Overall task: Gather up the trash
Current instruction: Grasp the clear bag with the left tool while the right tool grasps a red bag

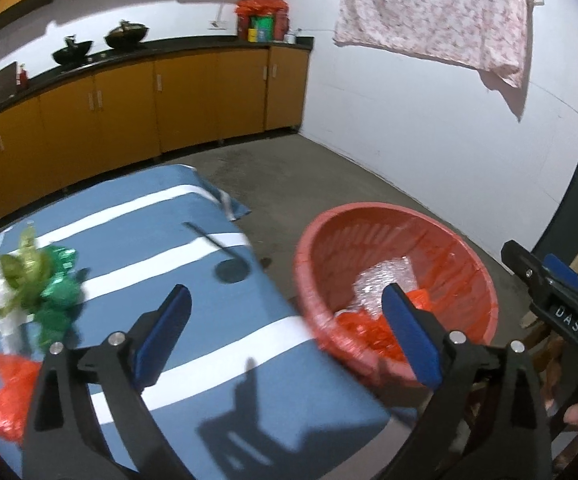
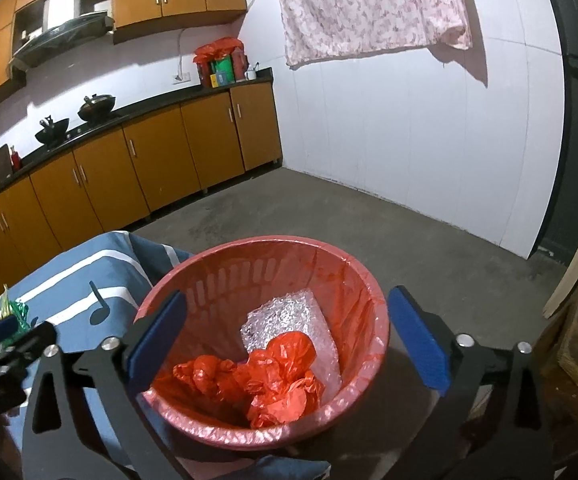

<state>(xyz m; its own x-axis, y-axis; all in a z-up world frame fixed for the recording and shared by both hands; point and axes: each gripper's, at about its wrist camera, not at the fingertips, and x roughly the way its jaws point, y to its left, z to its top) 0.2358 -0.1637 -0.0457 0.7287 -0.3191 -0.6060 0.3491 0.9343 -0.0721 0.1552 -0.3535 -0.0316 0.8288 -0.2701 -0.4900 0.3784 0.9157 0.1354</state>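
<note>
Round red plastic basket (image 2: 363, 280) holding crumpled red plastic bag (image 2: 277, 376) and bubble wrap (image 2: 285, 312), right gripper (image 2: 287, 344) spread above, left gripper (image 1: 287, 334) spread, green foil wrappers (image 1: 55, 292) at 9 o'clock on blue striped cloth (image 1: 193, 312).

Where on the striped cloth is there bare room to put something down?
Free: the cloth's middle, between the green wrappers and the edge by the red basket. Crowded: its left side, with wrappers and a red bag.

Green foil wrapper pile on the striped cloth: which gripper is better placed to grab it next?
Left. The left gripper is open over the striped cloth, with the green foil wrappers just beside it. The right gripper, also open, hangs above the red bin.
</note>
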